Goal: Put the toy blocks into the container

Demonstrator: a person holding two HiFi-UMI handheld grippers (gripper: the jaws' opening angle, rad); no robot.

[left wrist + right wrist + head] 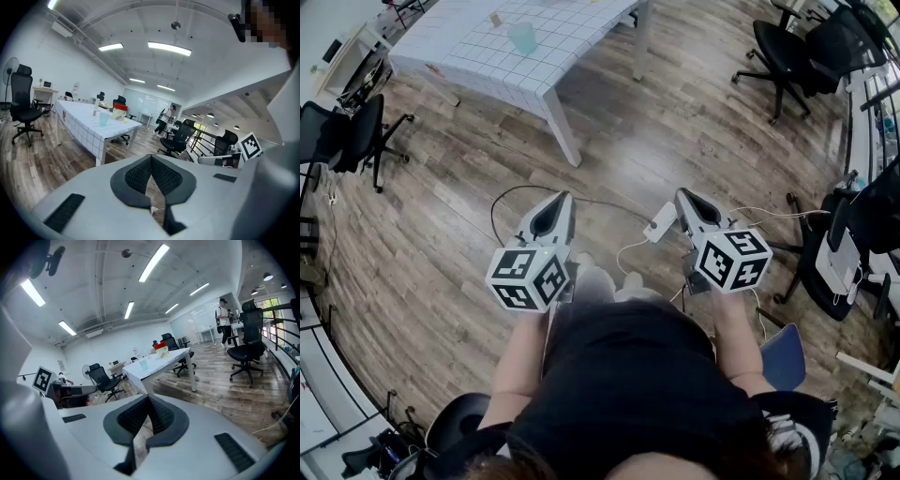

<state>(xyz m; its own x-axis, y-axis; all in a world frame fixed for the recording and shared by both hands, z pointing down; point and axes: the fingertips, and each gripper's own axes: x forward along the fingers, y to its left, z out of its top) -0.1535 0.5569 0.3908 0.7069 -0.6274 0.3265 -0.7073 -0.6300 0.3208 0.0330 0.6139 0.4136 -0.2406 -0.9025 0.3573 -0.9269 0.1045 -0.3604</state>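
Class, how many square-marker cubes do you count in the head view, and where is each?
2. The left cube sits at the back of the left gripper, left of centre; the right cube at the back of the right gripper, right of centre. None appears hidden.

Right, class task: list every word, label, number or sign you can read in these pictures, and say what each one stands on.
No readable words or numbers anywhere in these views.
Left marker cube and right marker cube: black-and-white square patterns only, no letters.
Red-and-white box on the white table: any print is too small to read.
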